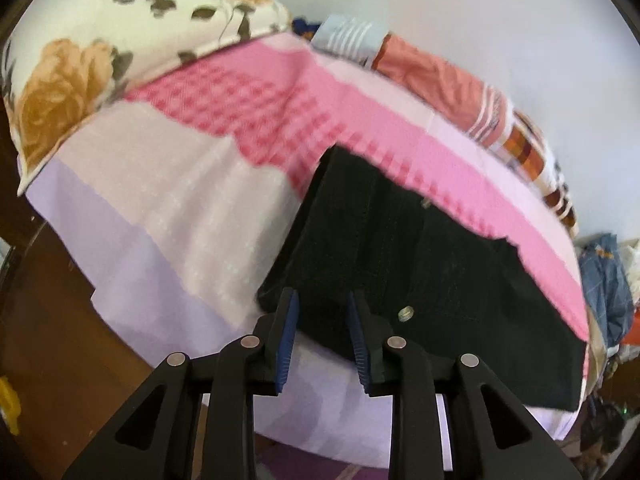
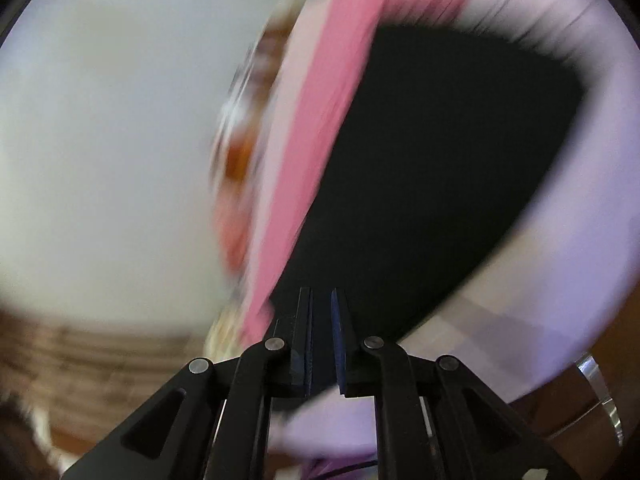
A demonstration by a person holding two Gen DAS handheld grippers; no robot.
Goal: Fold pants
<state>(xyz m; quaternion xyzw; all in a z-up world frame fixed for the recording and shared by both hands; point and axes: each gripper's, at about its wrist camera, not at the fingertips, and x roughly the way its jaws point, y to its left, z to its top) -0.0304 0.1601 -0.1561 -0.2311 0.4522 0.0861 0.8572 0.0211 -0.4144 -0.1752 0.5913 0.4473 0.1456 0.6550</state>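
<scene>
Black pants (image 1: pixel 404 256) lie flat on a bed with a pink and lilac sheet (image 1: pixel 168 208); a metal button (image 1: pixel 406 313) shows near their close edge. My left gripper (image 1: pixel 322 304) is open, its blue-padded jaws standing over the near left corner of the pants. In the blurred right wrist view the pants (image 2: pixel 432 160) fill the middle. My right gripper (image 2: pixel 322 300) has its jaws close together with dark cloth between them, at the pants' near edge.
A floral pillow (image 1: pixel 100 40) lies at the head of the bed, far left. Folded striped and orange cloths (image 1: pixel 432 68) line the far side by the white wall. A heap of clothes (image 1: pixel 604 280) sits at the right. The bed's wooden frame (image 1: pixel 48 320) is at the lower left.
</scene>
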